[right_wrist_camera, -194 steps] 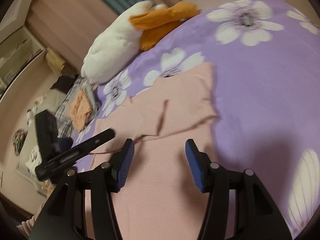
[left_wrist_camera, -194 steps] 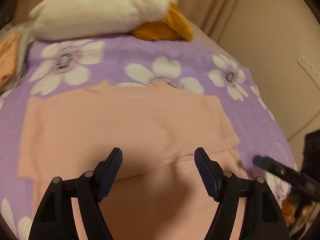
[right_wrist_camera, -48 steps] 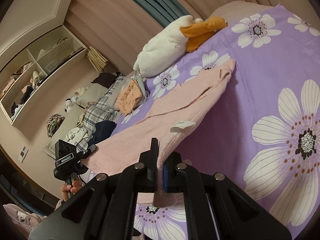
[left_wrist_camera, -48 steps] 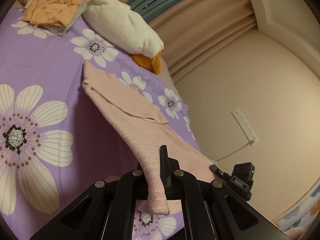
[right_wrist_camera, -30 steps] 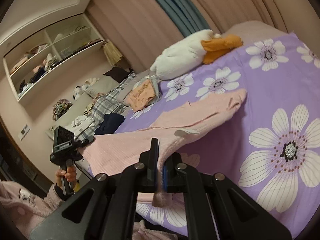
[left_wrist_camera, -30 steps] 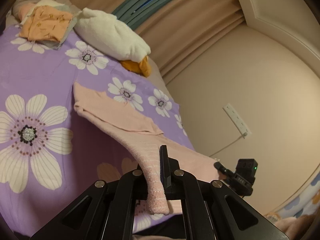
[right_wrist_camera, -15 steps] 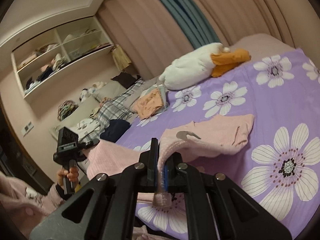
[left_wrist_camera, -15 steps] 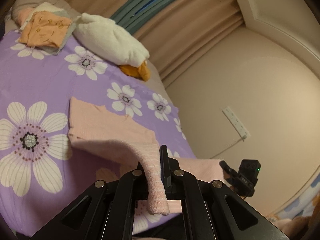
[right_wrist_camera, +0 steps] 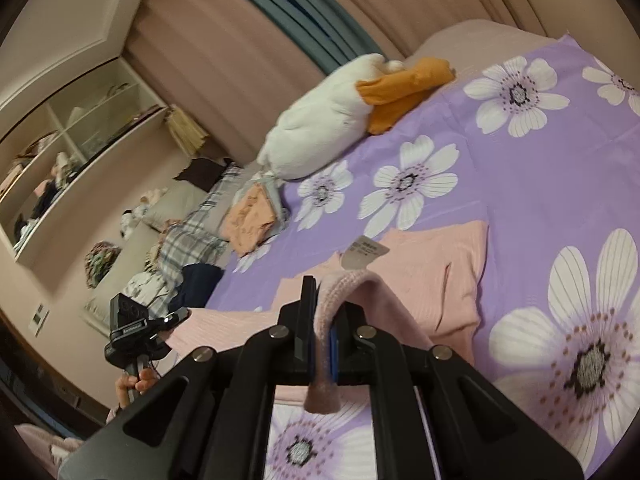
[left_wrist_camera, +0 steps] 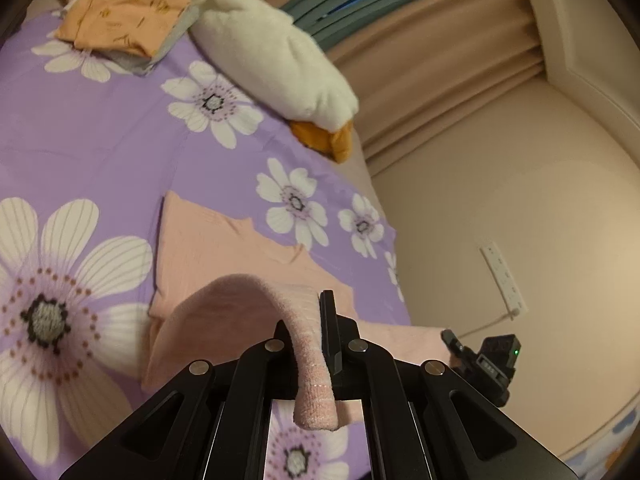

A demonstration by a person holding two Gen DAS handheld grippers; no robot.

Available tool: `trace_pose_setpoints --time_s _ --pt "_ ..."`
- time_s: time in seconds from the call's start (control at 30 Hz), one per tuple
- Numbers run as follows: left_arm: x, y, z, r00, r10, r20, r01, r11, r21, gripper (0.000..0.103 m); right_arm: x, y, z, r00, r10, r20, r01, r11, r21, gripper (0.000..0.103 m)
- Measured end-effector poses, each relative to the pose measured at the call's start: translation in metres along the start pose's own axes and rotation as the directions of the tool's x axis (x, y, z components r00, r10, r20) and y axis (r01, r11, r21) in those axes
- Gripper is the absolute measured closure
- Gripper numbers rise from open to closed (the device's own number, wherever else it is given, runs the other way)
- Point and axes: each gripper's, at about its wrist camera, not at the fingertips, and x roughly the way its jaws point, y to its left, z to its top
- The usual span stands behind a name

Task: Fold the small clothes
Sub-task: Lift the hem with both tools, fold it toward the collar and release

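Left wrist view: the left tongs (left_wrist_camera: 310,344) are clamped tight on a hem edge of the pink knit garment (left_wrist_camera: 224,256) — a short end of the fabric droops below the closed fingers.
Right wrist view: the right tongs (right_wrist_camera: 322,344) are likewise pinched fully together on another part of the same hem, with a stub of knit hanging under them.
Garment position: its far part lies flat on the purple floral bedspread (left_wrist_camera: 100,128); the near part rises off the bed and arches up into both tongs, doubled over above the flat layer.
Label: a white tag (right_wrist_camera: 362,254) sticks up from the fabric just beyond the right tongs.
Bed surroundings: a white plush pillow with an orange end (left_wrist_camera: 276,60) lies at the head of the bed — just beside it sits a folded orange cloth on a grey one (left_wrist_camera: 128,20).
Room, left wrist side: beige wall with a white power strip (left_wrist_camera: 504,280) and curtains.
Room, right wrist side: open shelves (right_wrist_camera: 60,152) holding clutter, and a heap of plaid and dark clothes (right_wrist_camera: 188,248) past the bed edge.
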Motion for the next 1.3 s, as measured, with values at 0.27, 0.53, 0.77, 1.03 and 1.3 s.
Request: trace_pose_setpoints --time_s 0.27,0.53,0.77,1.03,1.3 --pt "0.045 0.031 0.025 0.997 0.061 -0.056 -0.064 0.996 -0.056 0.103 0.052 -0.039 0.021 0.996 -0.063 -0.069 0.068 0.995 0.072 0.095" --pt "0.082 0.07 0.04 0.989 0.105 -0.107 -0.12 0.982 -0.143 0.103 0.096 -0.071 0.03 0.984 -0.109 -0.14 0.129 0.982 0.137 0.095" --pt "0.107 0.089 0.053 0.979 0.14 -0.149 -0.167 0.968 -0.188 0.103 0.12 -0.095 0.033 0.973 -0.13 -0.192 0.167 0.968 0.188 0.095" --pt "0.126 0.116 0.061 0.968 0.146 -0.205 -0.207 0.924 -0.322 0.103 0.14 -0.131 0.036 0.958 -0.113 -0.262 0.197 0.926 0.321 0.074" --pt "0.13 0.135 0.075 0.974 0.117 -0.192 -0.19 0.885 -0.426 0.069 0.148 -0.143 0.045 0.965 -0.094 -0.246 0.183 0.91 0.372 0.069"
